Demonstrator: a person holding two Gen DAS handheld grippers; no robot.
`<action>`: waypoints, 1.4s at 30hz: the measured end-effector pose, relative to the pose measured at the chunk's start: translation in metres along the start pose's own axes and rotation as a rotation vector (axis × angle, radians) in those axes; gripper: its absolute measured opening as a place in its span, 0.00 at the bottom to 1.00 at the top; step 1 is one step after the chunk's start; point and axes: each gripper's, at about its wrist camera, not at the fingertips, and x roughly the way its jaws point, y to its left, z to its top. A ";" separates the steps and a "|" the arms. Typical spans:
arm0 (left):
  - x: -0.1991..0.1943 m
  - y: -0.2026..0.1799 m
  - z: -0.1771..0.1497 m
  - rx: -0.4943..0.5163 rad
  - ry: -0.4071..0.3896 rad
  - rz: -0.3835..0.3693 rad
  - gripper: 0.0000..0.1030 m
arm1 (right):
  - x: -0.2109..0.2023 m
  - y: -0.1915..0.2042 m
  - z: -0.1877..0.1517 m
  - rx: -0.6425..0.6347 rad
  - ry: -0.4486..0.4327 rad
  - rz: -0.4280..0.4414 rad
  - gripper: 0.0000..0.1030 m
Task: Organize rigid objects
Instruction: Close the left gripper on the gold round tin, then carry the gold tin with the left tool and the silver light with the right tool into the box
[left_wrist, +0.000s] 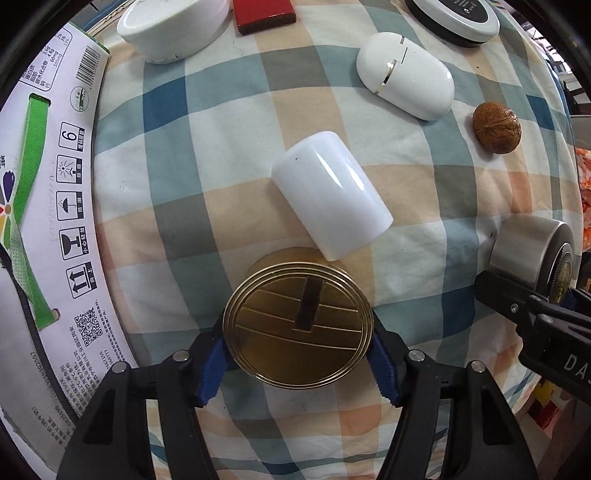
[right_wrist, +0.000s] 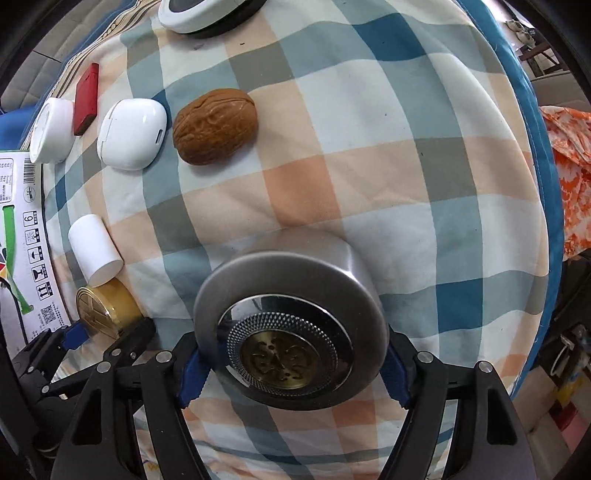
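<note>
Left gripper (left_wrist: 299, 356) pinches round gold metal tin (left_wrist: 297, 323); right gripper (right_wrist: 291, 373) clamps grey metal cylinder (right_wrist: 291, 325). Brown walnut (right_wrist: 215, 125) lies far, on checked cloth (right_wrist: 369, 147).

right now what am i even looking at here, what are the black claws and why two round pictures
The black claws are two hand-held grippers; a person carries one in each hand. Each round picture comes from a fisheye camera on one gripper, looking along its fingers.

In the left view, the left gripper has its blue pads around a gold round tin. In the right view, the right gripper closes on a silver round tin.

On the checked cloth lie a white cylinder, a white earbud case, a walnut, a red flat box and a white dish. A printed carton sits beside them.
</note>
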 end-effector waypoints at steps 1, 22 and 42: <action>-0.001 -0.001 0.004 0.000 0.000 0.000 0.62 | 0.002 -0.004 0.002 0.004 0.001 0.001 0.76; 0.003 0.030 -0.090 -0.008 -0.107 0.001 0.60 | 0.002 0.023 0.002 -0.051 -0.022 -0.039 0.70; -0.136 0.117 -0.201 -0.048 -0.382 -0.125 0.60 | -0.107 0.082 -0.049 -0.198 -0.235 0.053 0.69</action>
